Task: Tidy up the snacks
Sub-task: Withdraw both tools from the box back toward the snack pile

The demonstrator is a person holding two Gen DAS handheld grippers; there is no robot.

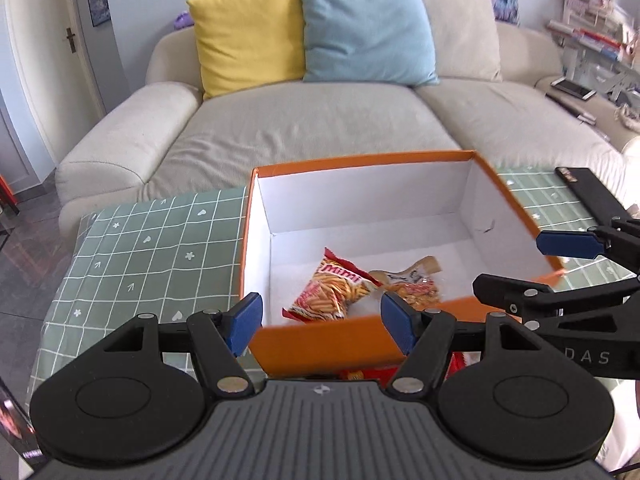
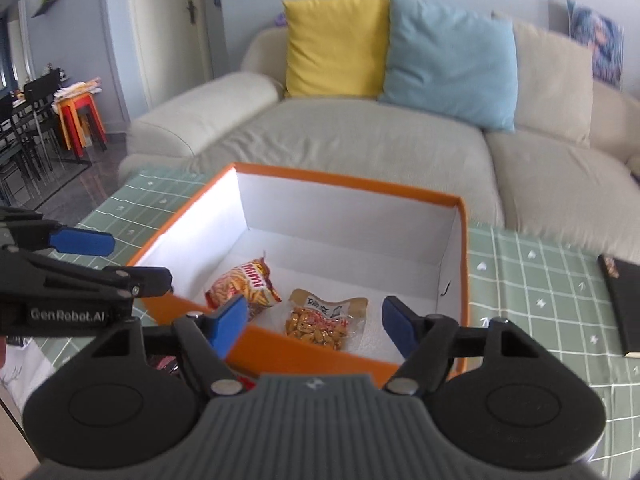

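Observation:
An orange box [image 1: 256, 248] with a white inside stands on the table; it also shows in the right wrist view [image 2: 344, 181]. Inside lie a red and yellow snack bag [image 1: 334, 290] [image 2: 244, 283] and a clear bag of nuts [image 1: 412, 286] [image 2: 324, 320]. My left gripper [image 1: 320, 322] is open and empty above the box's near wall. My right gripper [image 2: 314, 326] is open and empty over the near edge of the box. Each gripper shows in the other's view, the right one [image 1: 560, 276] and the left one [image 2: 80, 264]. Red packets [image 1: 372, 372] peek out below the box's near wall.
The table has a green checked cloth [image 1: 148, 256] [image 2: 540, 280]. A black notebook [image 2: 624, 304] lies at the table's right. A beige sofa [image 1: 320, 120] with yellow, blue and beige cushions stands behind. Chairs and orange stools [image 2: 80, 120] stand far left.

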